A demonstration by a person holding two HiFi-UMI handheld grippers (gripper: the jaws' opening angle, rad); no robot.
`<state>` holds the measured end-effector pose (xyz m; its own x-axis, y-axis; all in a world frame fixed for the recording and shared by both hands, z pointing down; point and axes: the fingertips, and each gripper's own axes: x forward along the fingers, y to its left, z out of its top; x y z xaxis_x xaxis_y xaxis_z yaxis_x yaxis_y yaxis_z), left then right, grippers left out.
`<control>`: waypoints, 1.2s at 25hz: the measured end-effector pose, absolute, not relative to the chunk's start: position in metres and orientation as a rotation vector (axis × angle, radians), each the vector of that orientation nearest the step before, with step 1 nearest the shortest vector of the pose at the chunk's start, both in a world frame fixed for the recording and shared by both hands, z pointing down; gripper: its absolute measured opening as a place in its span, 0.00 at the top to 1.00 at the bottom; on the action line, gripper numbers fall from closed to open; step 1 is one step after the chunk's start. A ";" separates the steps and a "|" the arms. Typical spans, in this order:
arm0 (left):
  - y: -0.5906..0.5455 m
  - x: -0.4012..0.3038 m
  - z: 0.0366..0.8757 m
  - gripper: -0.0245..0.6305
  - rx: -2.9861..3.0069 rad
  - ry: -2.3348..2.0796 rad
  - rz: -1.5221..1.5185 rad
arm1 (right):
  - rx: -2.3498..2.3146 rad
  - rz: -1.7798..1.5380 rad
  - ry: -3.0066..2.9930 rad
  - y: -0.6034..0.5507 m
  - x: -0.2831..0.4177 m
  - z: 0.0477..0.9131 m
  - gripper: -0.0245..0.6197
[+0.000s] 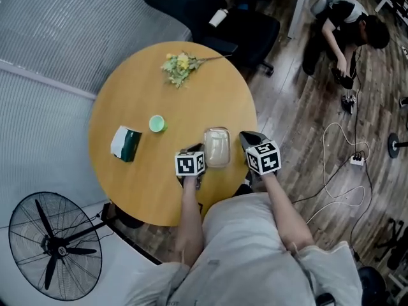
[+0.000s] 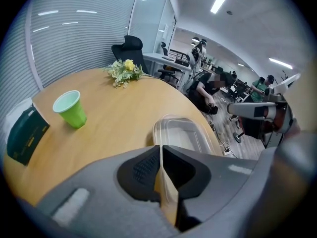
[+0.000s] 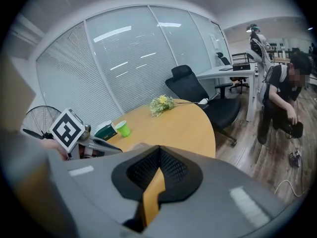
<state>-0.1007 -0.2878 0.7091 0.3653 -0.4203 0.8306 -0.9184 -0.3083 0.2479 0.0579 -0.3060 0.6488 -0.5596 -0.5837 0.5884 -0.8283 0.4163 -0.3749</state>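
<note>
The box [image 1: 217, 146] is clear plastic with round corners, and you can see the wood through it. It sits on the table [image 1: 127, 88] near the person, between the two claws. The left claw [image 1: 197, 150] is pinched shut on the box's thin rim (see the left gripper view). The right claw [image 1: 247, 139] is closed on nothing, just beside the box. There is one box, one green cup [image 1: 157, 123], one dark pack [image 1: 126, 143] and one bunch of flowers [image 1: 180, 65]. Nothing shows inside the box or the cup.
</note>
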 end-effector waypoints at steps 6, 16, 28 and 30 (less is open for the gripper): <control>-0.283 -0.102 0.696 0.93 1.916 -1.183 0.834 | 1.176 0.911 -2.321 -0.296 0.050 0.646 0.96; -0.284 -0.106 0.672 0.93 1.978 -1.283 0.725 | 1.154 0.908 -2.345 -0.282 0.042 0.641 0.96; -0.260 -0.124 0.663 0.93 1.960 -1.306 0.503 | 1.142 0.901 -2.363 -0.258 0.023 0.639 0.96; -0.260 -0.121 0.660 0.93 1.962 -1.304 0.468 | 1.154 0.887 -2.358 -0.255 0.028 0.636 0.96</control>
